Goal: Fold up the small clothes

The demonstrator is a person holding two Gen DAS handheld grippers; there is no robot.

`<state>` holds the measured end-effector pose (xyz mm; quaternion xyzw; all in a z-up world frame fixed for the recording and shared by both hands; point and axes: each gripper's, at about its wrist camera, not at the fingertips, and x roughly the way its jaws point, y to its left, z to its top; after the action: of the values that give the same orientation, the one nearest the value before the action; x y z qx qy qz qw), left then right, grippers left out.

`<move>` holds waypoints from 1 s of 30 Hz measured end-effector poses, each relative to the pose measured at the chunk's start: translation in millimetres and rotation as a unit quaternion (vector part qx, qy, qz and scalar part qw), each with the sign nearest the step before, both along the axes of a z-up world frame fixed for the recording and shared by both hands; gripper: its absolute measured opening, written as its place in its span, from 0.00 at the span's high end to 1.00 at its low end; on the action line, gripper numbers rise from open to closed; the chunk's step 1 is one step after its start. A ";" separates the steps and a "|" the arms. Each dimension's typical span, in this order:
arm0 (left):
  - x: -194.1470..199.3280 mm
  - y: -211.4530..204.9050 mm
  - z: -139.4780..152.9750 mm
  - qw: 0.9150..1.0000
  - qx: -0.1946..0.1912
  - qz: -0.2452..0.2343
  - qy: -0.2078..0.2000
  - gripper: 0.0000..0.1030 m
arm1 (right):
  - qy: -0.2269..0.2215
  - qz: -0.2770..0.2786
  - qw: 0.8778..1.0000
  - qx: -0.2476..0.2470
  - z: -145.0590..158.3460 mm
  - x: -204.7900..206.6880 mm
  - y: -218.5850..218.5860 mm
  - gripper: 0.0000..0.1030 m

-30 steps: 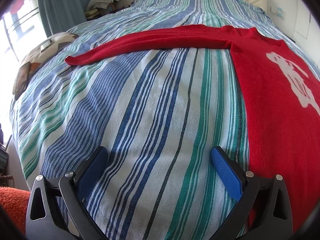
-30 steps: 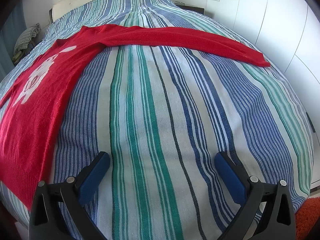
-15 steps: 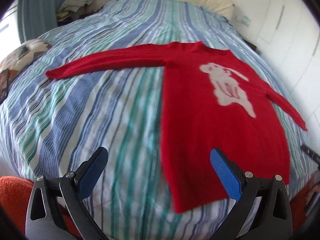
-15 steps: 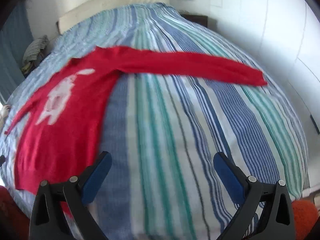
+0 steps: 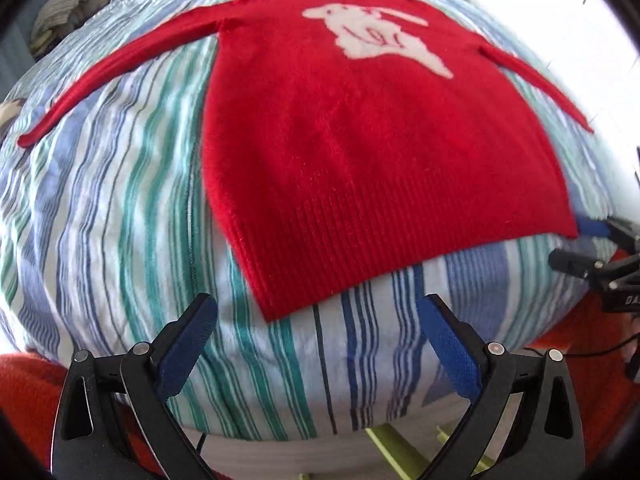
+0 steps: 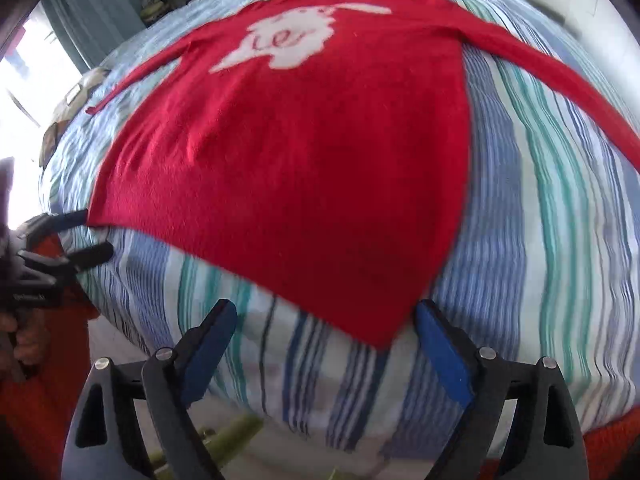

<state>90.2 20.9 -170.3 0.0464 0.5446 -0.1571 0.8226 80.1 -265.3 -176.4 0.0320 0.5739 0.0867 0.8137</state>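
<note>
Bedspread [image 5: 120, 208] in blue, green and white stripes covers the bed. Spread flat on it lies a red sweater [image 5: 360, 152], sleeves outstretched, a white animal figure [image 5: 376, 40] on its chest. Left tongs [image 5: 320, 336] gape empty near its hem; right tongs [image 6: 324, 340] are closing, nothing between them.

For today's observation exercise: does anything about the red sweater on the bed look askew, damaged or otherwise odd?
Nothing stands out. The red sweater lies flat and face up on the striped bedspread, both sleeves spread sideways, its white motif showing. No tear or stain is visible, though motion blur hides fine detail.
</note>
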 end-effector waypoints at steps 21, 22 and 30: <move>17.7 103.1 51.8 0.963 -0.052 0.221 -0.148 0.01 | -0.189 -0.371 0.895 0.160 68.2 -7.9 -296.7 0.13; 17.0 105.6 51.6 0.962 -0.050 0.223 -0.148 0.01 | -0.182 -0.395 0.883 0.177 62.2 -7.6 -319.9 0.13; 25.1 93.5 40.2 0.965 -0.012 0.223 -0.135 0.01 | -0.161 -0.485 0.808 0.294 14.5 22.1 -408.5 0.25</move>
<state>115.3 114.4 -130.1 -0.0656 0.4234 0.0314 0.9030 102.2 -673.8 -161.9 0.5292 0.2922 -0.1508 0.7822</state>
